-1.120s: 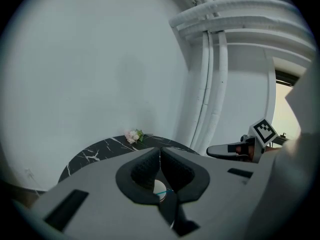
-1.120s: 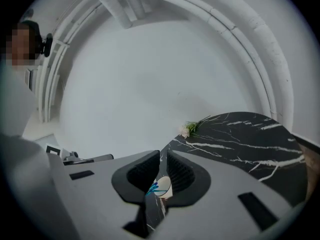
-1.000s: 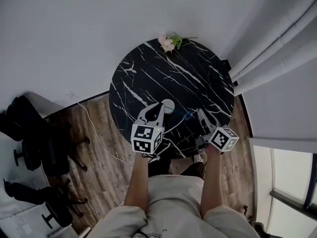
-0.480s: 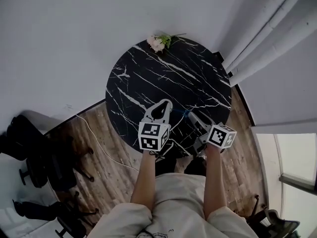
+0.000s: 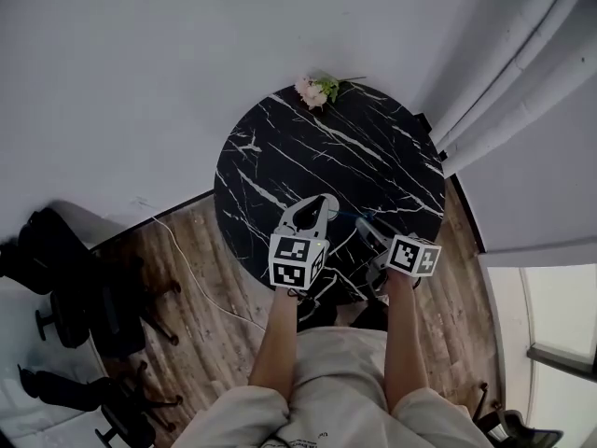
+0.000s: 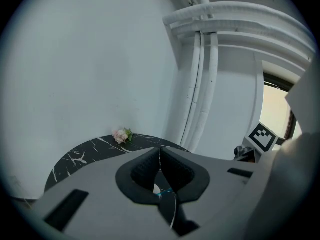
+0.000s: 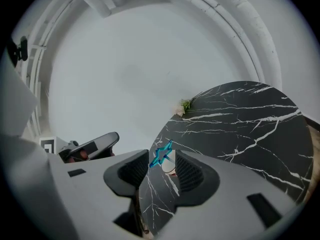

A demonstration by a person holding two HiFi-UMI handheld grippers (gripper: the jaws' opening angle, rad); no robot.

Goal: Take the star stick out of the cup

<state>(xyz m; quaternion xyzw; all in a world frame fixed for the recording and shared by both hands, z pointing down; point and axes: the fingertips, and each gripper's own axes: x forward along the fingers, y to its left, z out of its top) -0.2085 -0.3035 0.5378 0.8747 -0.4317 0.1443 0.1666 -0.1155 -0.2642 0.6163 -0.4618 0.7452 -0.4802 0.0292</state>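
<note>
I read the right gripper [image 7: 160, 160] as open: its jaws have just been opening and stand apart, pressing on nothing, with the head of the blue star-tipped stick [image 7: 161, 154] showing in the gap just ahead of the pads. The stick stands in the small white cup [image 7: 171, 170] on the round black marble table [image 5: 354, 147], and its long axis leans up from the cup toward the right gripper, which I judge better placed. The left gripper [image 6: 160, 156] has its jaws together above the cup; I cannot tell whether they pinch its rim.
</note>
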